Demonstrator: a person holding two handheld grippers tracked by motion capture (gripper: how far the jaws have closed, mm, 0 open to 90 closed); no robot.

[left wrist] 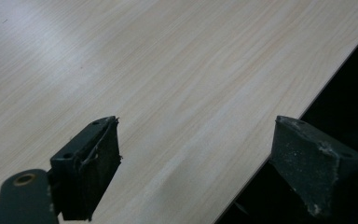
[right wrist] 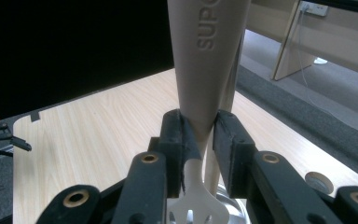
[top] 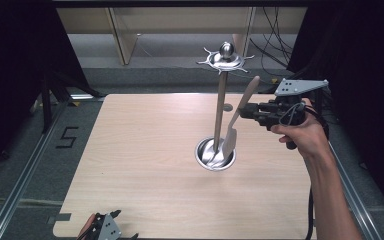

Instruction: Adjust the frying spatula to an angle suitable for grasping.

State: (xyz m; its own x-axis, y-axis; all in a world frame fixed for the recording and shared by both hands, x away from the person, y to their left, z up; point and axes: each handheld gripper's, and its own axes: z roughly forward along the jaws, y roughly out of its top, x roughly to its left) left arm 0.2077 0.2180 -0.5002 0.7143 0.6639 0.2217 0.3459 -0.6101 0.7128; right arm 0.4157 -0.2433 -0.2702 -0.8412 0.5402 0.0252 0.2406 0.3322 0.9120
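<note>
Left gripper (top: 111,229): it is seen low at the near left corner of the table (top: 145,190), and in the left gripper view its jaws stand well apart with nothing but bare wood between them.

Table edge, left side: the left gripper is parked right at the near edge, so open board lies ahead of it and a dark drop is seen just beside its jaws.

Open room: the whole left and near part of the table is bare, so plenty of space is left for setting something down there.

Stand (top: 220,100): a slim wooden post rises from a round metal base (top: 215,154) near the middle of the table and is topped by a metal disc with hooks (top: 225,59); it is judged top-heavy and easily tipped by a sideways knock.

Spatula (top: 230,140): a pale slotted turner is held tilted just beside the post, its blade low over the base and its handle pointing up and away.

Handling: it is judged light, stiff and smooth plastic, apt to pivot in a narrow grip; the thin neck where handle meets blade is the place taken.

Right gripper (top: 245,111): it is clamped on the spatula at that neck, jaws pressed on both sides.

Right side room: the post stands very near the blade, and the right edge of the table is close behind the hand (top: 302,132).
</note>
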